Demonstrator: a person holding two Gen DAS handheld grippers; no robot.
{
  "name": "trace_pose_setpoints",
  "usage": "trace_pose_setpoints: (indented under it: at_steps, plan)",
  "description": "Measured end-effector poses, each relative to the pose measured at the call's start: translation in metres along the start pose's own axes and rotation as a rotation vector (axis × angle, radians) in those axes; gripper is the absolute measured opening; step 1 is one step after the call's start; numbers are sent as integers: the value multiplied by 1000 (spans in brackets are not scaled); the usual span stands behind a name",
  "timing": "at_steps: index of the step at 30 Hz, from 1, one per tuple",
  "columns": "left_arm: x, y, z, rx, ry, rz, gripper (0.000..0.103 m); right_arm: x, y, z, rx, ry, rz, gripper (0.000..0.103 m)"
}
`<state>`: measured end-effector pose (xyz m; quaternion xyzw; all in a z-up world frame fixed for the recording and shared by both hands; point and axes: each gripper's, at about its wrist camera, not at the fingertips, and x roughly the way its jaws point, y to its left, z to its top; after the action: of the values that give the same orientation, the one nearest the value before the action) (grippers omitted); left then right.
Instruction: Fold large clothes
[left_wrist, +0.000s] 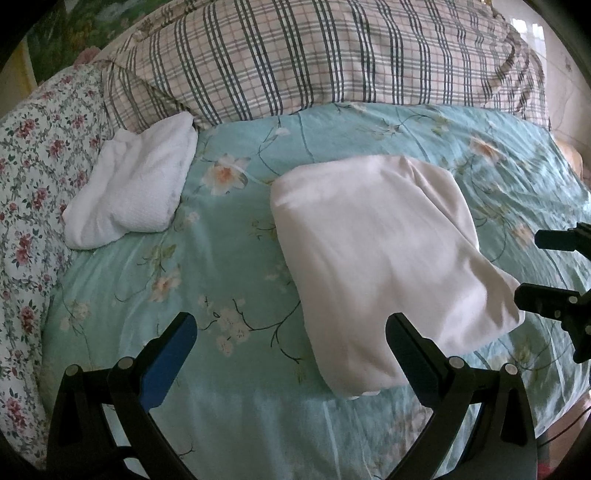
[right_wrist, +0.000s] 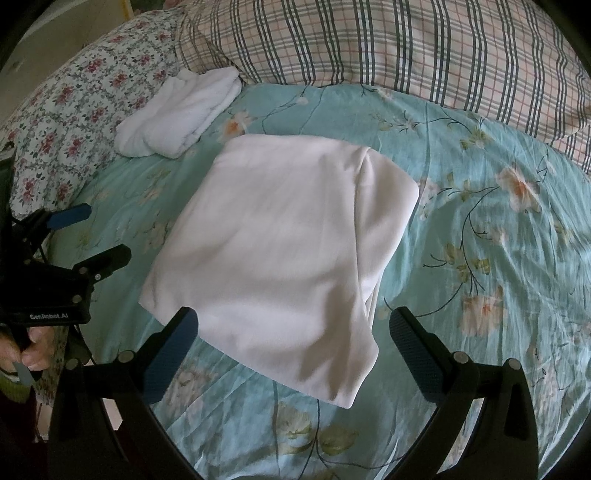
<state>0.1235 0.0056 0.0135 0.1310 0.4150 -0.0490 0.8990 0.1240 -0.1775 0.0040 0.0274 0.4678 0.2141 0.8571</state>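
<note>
Floral cotton in pink and green covered a pillow (left_wrist: 33, 166) at the far left of the bed. Just right of it, touching its edge, lay a small folded white towel (left_wrist: 136, 184), its far corner tucked against a large plaid pillow (left_wrist: 314, 62) that ran across the head of the bed. Below these spread a turquoise bedsheet (left_wrist: 221, 258) printed with pale blossoms and dark stems.

Near the middle of the sheet, well apart from the towel, rested the large pale pink garment (right_wrist: 280, 251), folded into a thick, roughly square bundle with a rolled fold along its right side.

The left gripper (left_wrist: 291, 332) hovered above the sheet at the bundle's near left corner, fingers spread wide and holding nothing; its right finger overlapped the garment's edge in the left wrist view. The right gripper (right_wrist: 293, 328) hung over the bundle's near edge, fingers likewise wide apart and empty. At the left edge of the right wrist view, a hand (right_wrist: 31, 350) held the left gripper's handle.
</note>
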Motion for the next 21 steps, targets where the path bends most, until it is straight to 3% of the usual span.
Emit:
trace_pose_setpoints:
  at_steps: [21]
  plan:
    - [3, 5, 4, -6, 1, 3, 102, 6, 1, 1, 5, 4, 0, 103]
